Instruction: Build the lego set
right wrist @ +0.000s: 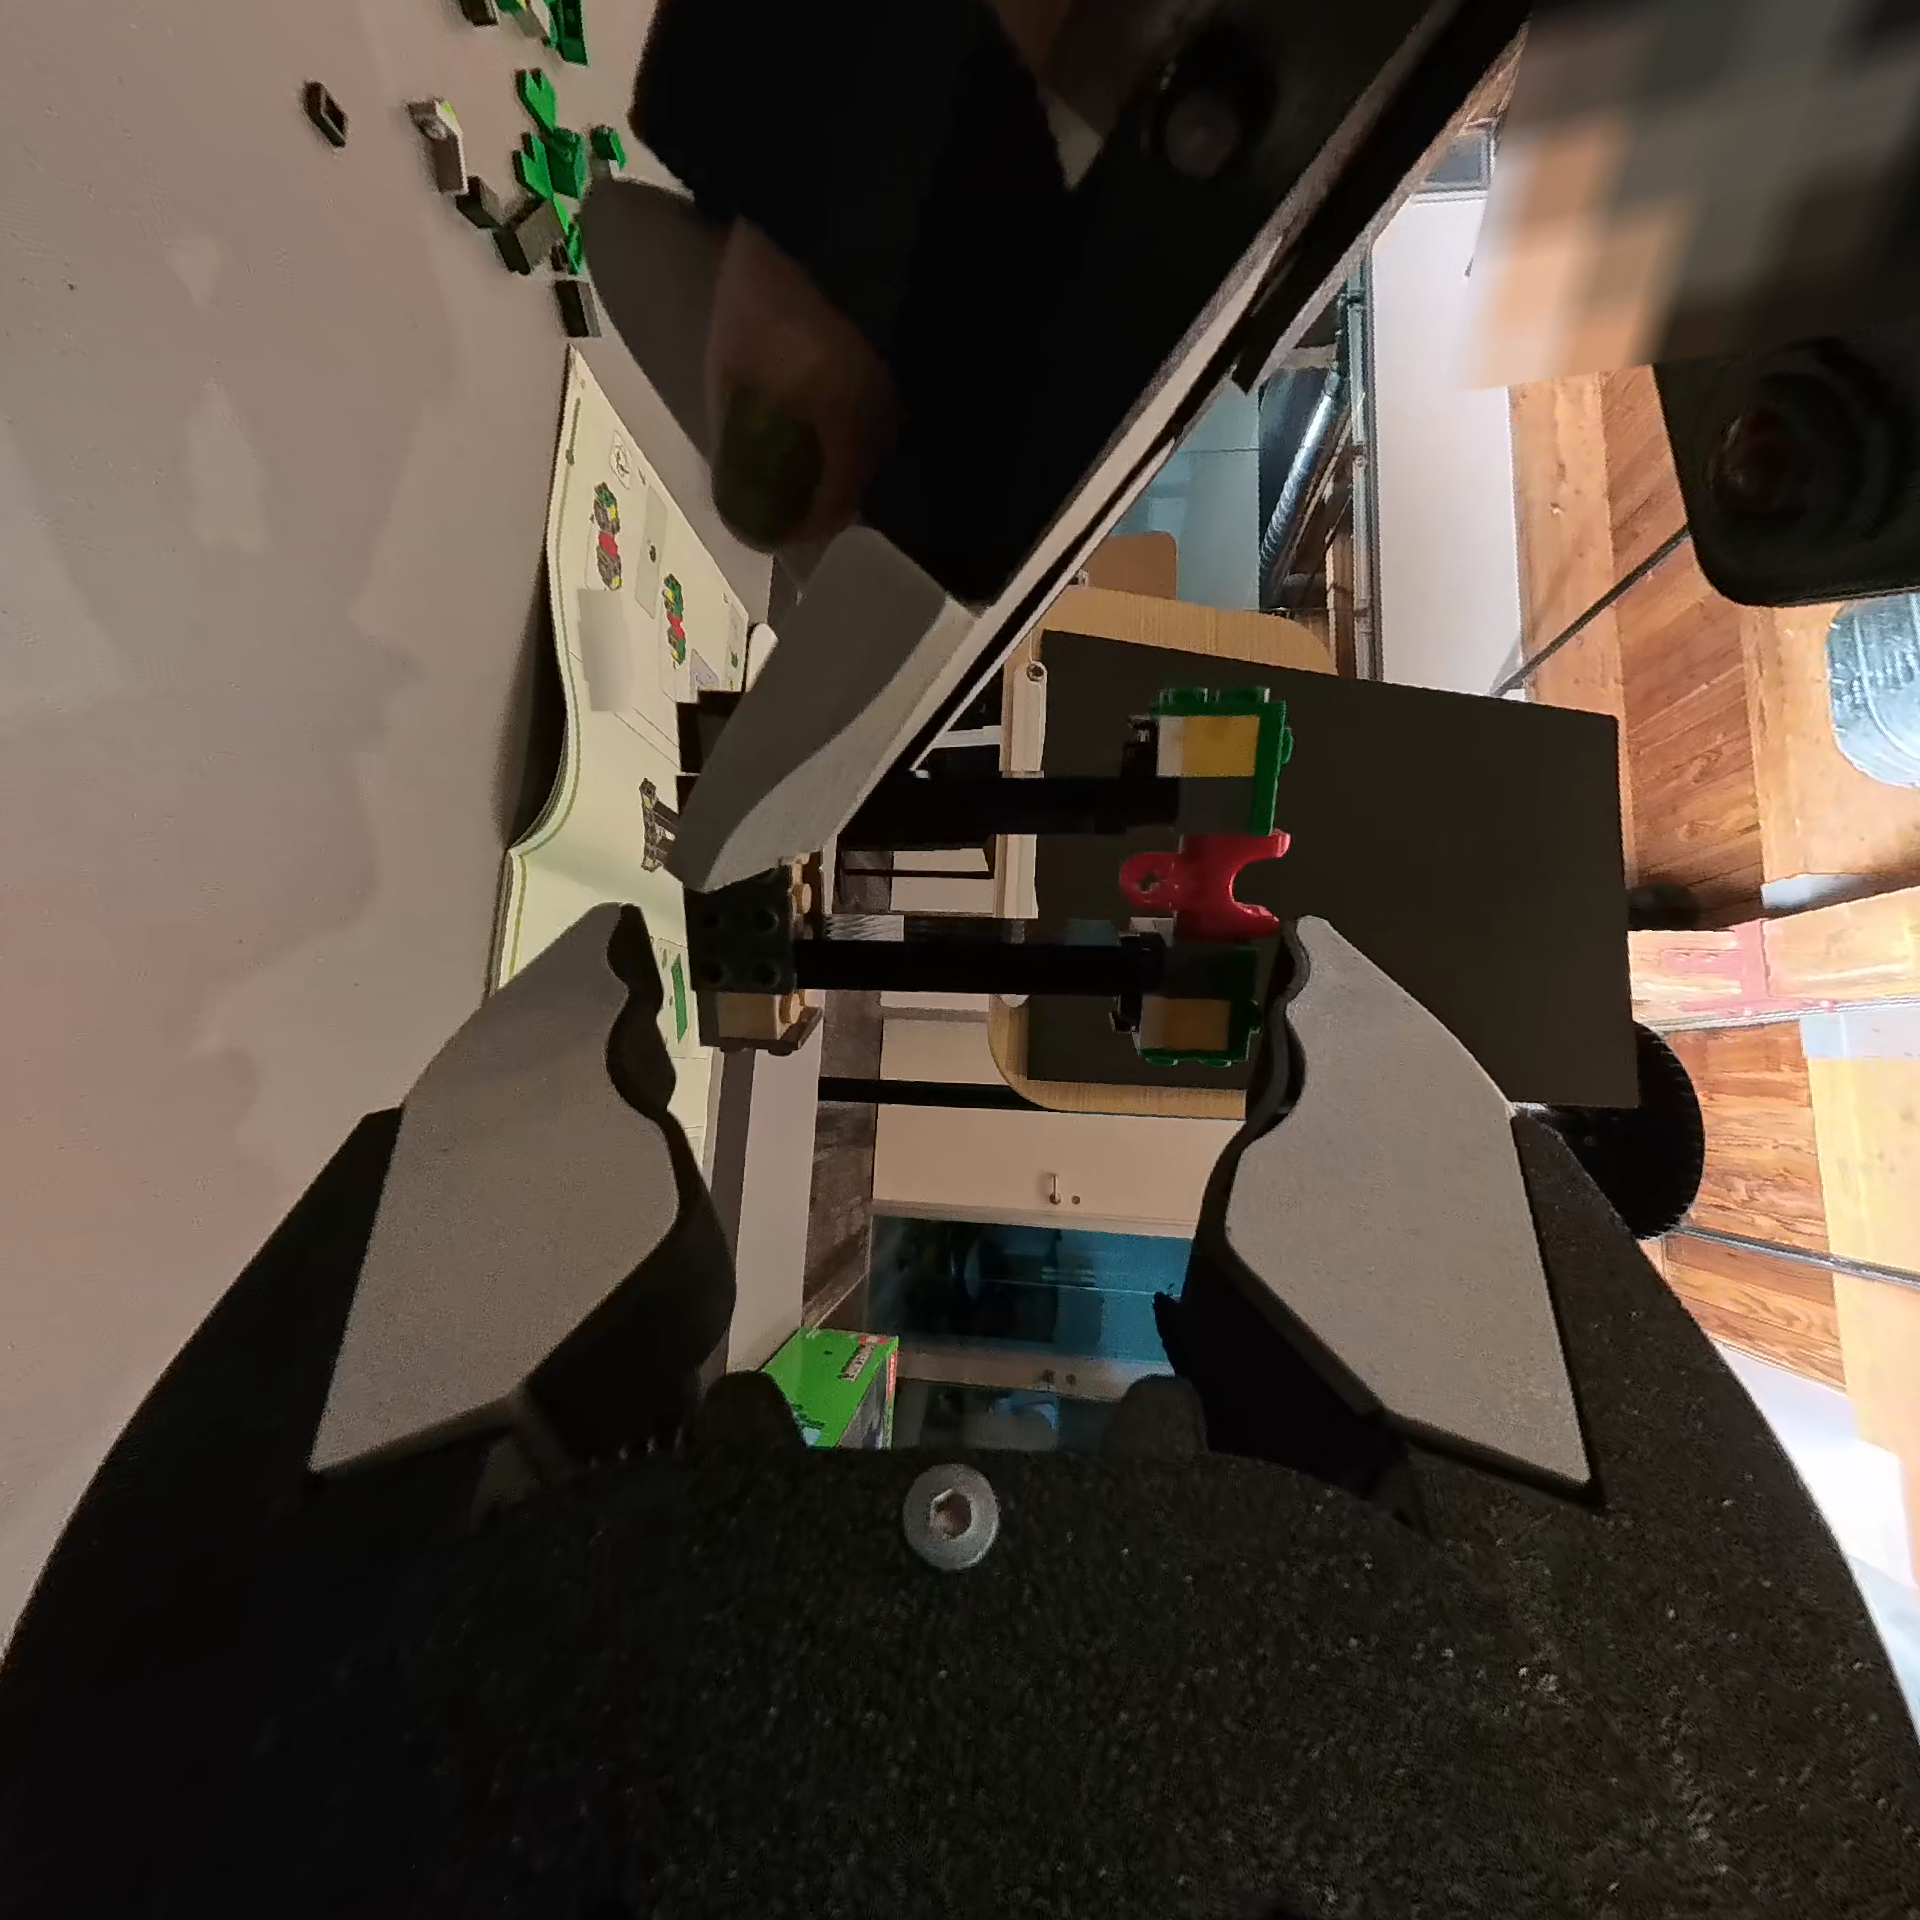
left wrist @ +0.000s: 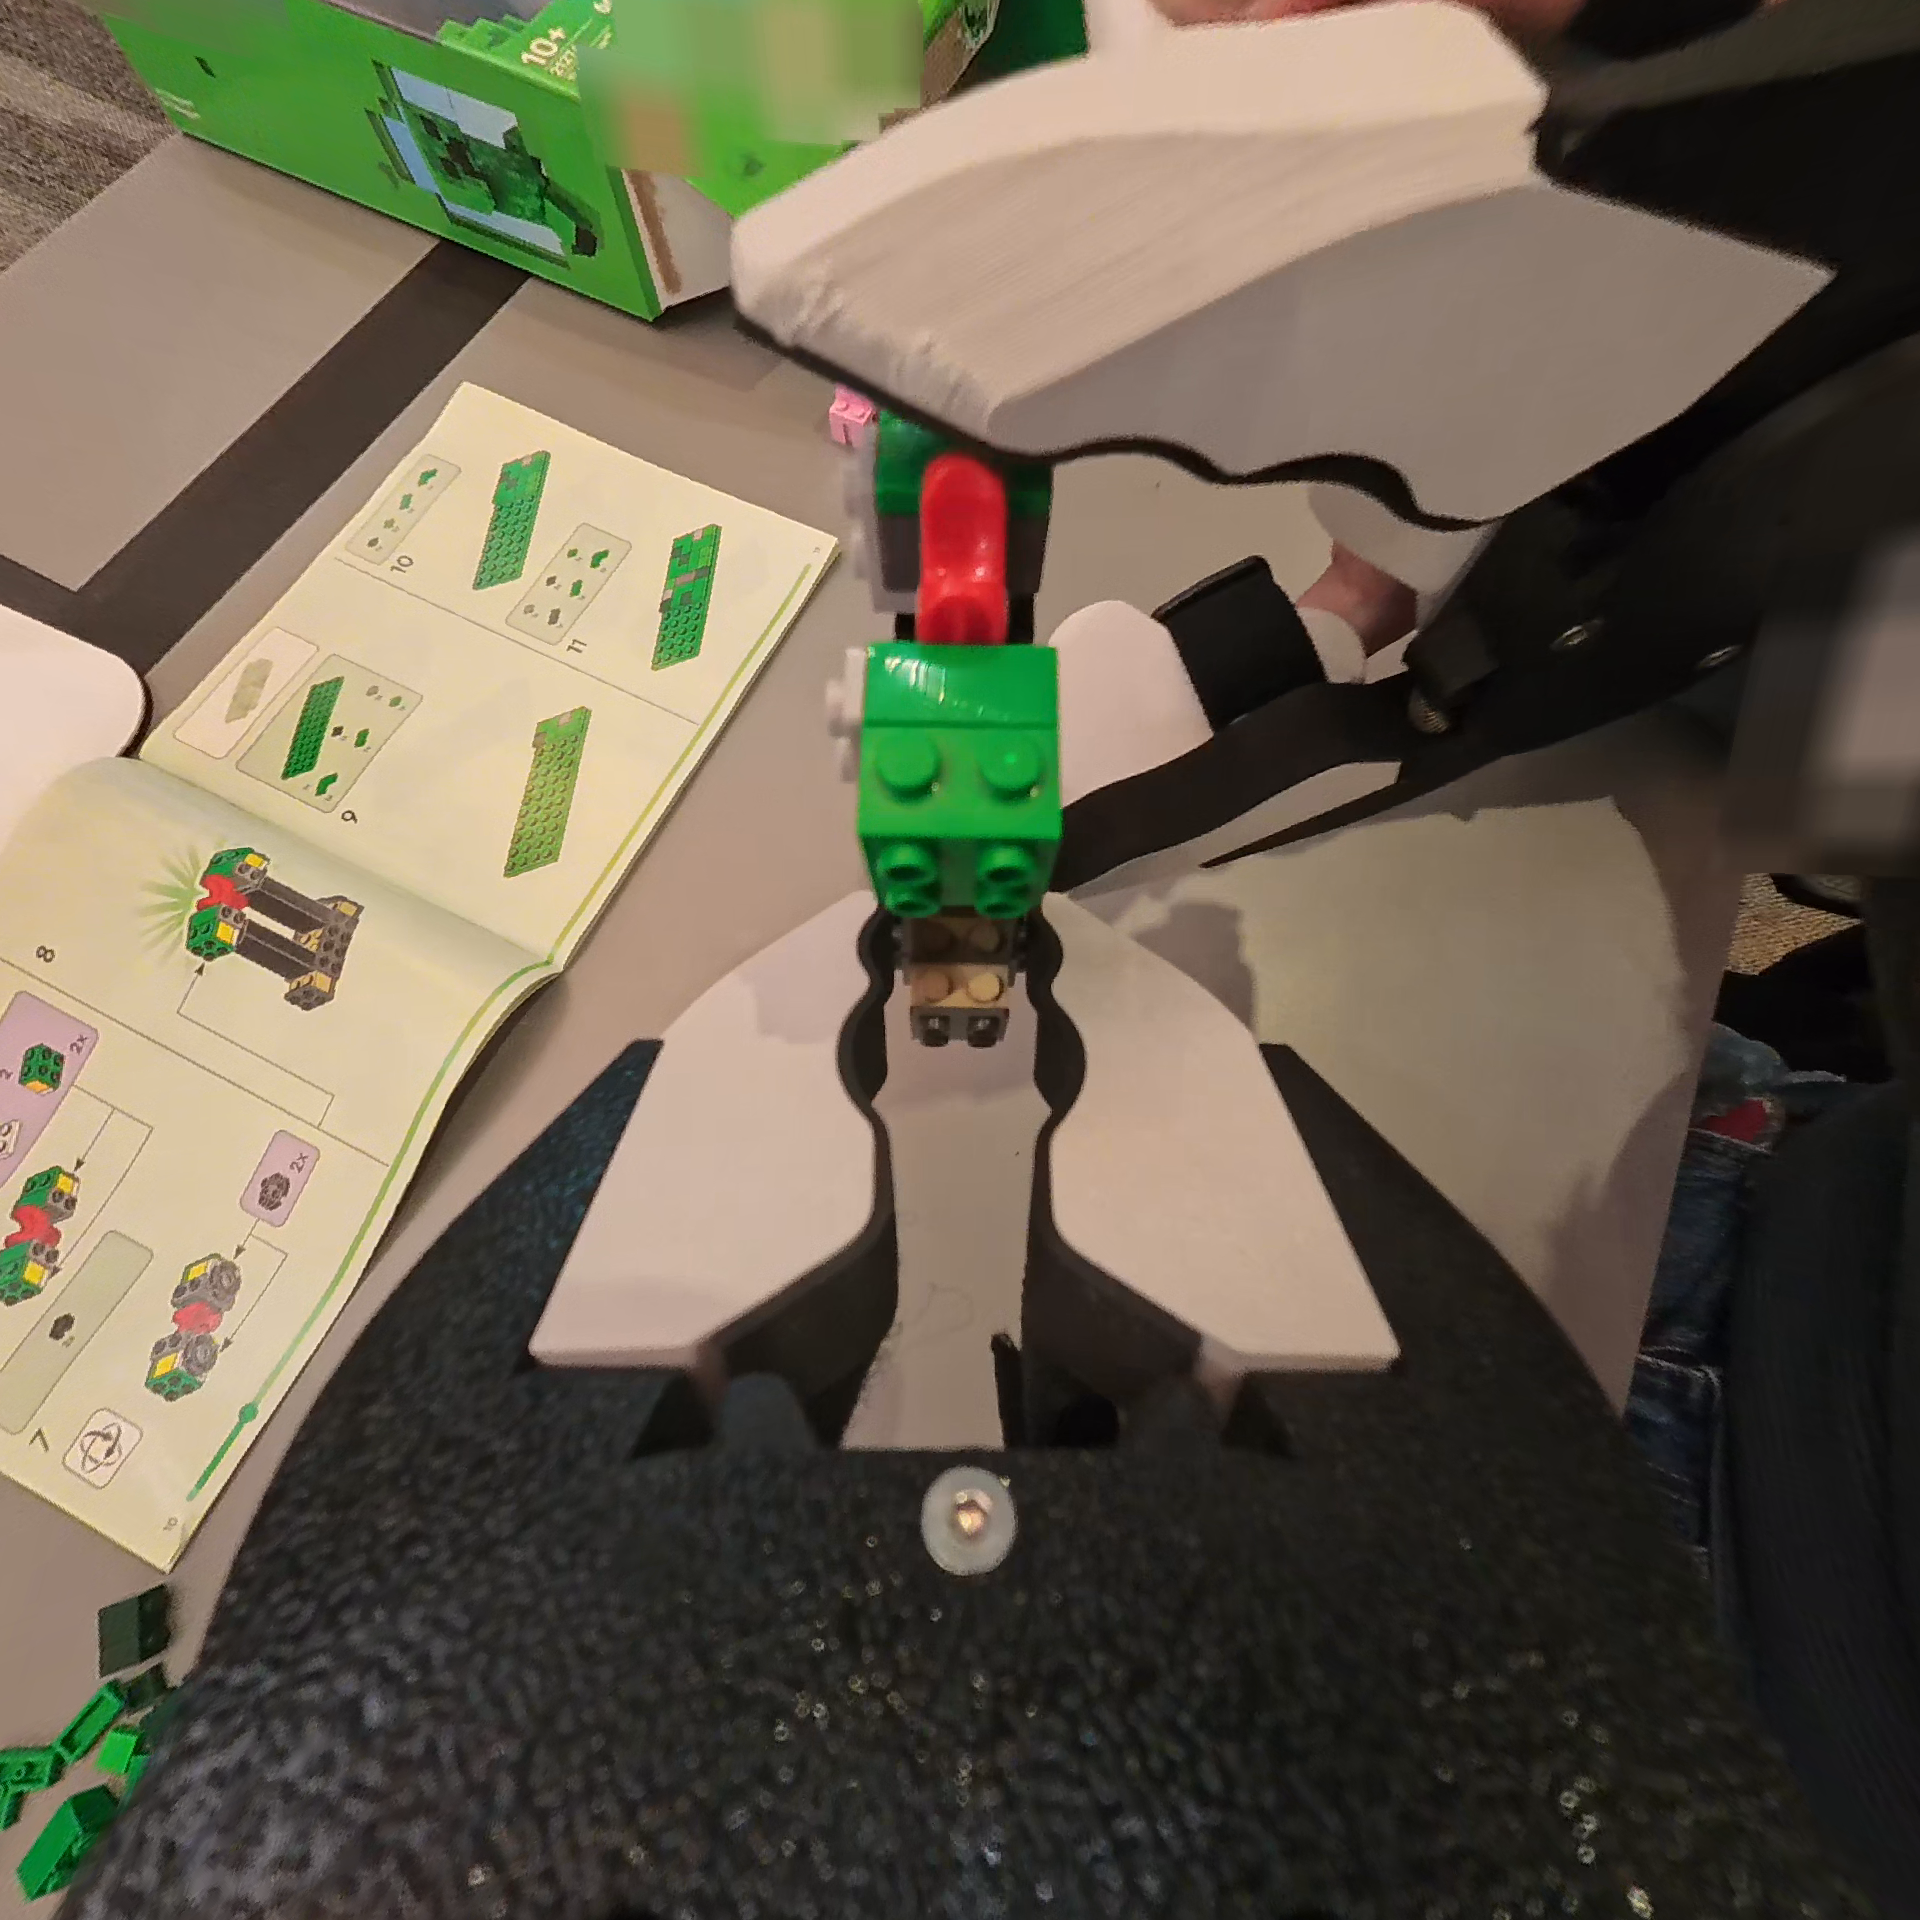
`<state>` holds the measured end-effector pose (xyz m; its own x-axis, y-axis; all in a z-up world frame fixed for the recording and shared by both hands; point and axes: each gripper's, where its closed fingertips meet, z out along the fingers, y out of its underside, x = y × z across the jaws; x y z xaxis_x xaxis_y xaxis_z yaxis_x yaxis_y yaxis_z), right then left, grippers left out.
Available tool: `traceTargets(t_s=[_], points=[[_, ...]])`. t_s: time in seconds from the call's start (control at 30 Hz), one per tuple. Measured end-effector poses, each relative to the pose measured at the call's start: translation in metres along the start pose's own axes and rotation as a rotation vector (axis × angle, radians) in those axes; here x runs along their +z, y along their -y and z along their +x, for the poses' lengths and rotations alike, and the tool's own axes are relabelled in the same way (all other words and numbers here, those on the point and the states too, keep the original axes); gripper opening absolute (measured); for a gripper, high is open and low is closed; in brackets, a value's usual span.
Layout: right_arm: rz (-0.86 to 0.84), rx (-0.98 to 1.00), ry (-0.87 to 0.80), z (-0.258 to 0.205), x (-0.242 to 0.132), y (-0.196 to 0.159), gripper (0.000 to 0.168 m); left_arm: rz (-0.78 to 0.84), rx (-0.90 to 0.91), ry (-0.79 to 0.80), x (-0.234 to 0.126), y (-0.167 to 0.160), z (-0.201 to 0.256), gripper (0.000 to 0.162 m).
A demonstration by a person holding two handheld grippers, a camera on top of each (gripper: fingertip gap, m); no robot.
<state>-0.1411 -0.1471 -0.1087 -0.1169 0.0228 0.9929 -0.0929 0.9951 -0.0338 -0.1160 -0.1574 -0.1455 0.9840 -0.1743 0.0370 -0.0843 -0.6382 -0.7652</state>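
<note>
Between the two fingers of the left hand-held gripper (left wrist: 956, 987) sits the lego assembly (left wrist: 961, 748), lifted off the grey tabletop (left wrist: 1403, 987). Its dark-and-tan end is pinched by the fingertips, so this gripper is clamped on the build. From there it reaches forward: a green studded block nearest the camera, then a red connector piece (left wrist: 961, 545), then a second green block beyond.

The right wrist view shows the same lego assembly (right wrist: 1039, 883) side-on — two long black beams running from a black-and-tan base to two green, yellow and black blocks, with the red connector piece (right wrist: 1210, 883) between them. The right hand-held gripper (right wrist: 956, 977) has its fingers spread wide on either side of the build. One fingertip is at the base end and the other just beside the lower green block; whether either touches cannot be told.

An open instruction booklet (left wrist: 416, 831) lies flat on the tabletop to the left, with the green set box (left wrist: 436, 156) beyond it — and loose green and dark bricks (left wrist: 83, 1756) scattered at the near left corner.
</note>
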Motion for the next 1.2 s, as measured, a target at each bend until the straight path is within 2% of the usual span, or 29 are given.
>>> traceTargets(t_s=[0.6, 0.83, 1.2], points=[[0.005, 0.078, 0.057, -0.001, -0.0019, 0.0004, 0.117, -0.015, 0.026, 0.004, 0.0028, 0.0004, 0.0039, 0.024], [-0.032, 0.039, 0.041, -0.0005, -0.0003, -0.0037, 0.116, -0.01, 0.025, 0.0, 0.0016, 0.0019, 0.006, 0.024], [-0.053, 0.008, 0.018, 0.0013, -0.0007, -0.0062, 0.108, -0.008, 0.032, 0.0, 0.0025, 0.0021, 0.0073, 0.024]])
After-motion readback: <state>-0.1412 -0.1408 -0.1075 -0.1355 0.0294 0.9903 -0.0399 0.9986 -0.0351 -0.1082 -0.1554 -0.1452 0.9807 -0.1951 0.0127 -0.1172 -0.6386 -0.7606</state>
